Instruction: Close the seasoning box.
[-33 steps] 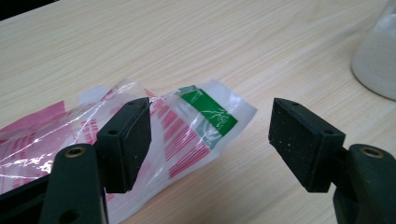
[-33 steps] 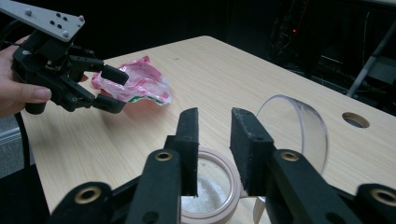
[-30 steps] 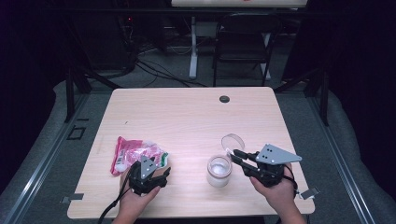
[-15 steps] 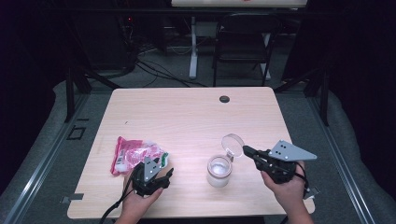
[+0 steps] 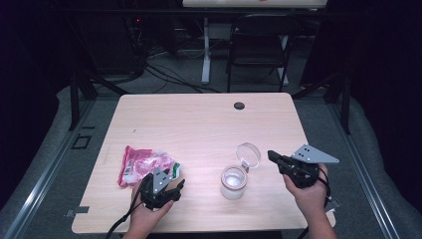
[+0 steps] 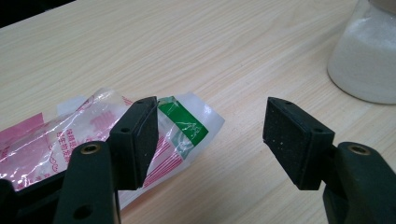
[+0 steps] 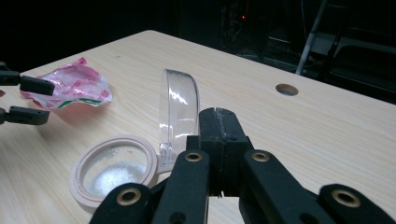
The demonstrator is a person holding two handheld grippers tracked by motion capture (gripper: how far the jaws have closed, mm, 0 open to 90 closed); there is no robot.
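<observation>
A pink and clear plastic bag [image 5: 144,164] with a green band lies on the wooden table [image 5: 199,124] at the front left. My left gripper [image 5: 175,190] sits just right of it, open. Its jaws have closed a little in the last second. In the left gripper view, the bag's [image 6: 70,135] green-banded corner pokes between the left gripper's [image 6: 210,135] jaws, unpressed. A clear jar [image 5: 234,181] of white powder stands front centre, its hinged lid [image 5: 248,154] flipped up. My right gripper [image 5: 272,155] is shut and empty, just right of the lid [image 7: 180,112].
A round cable hole [image 5: 239,105] sits near the table's far edge. A chair [image 5: 259,50] and desk legs stand beyond the table in the dark. The jar [image 6: 364,60] shows at the top right of the left gripper view.
My right gripper has drawn back to the right, away from the jar's lid. The left hand, the bag and the jar have stayed put.
</observation>
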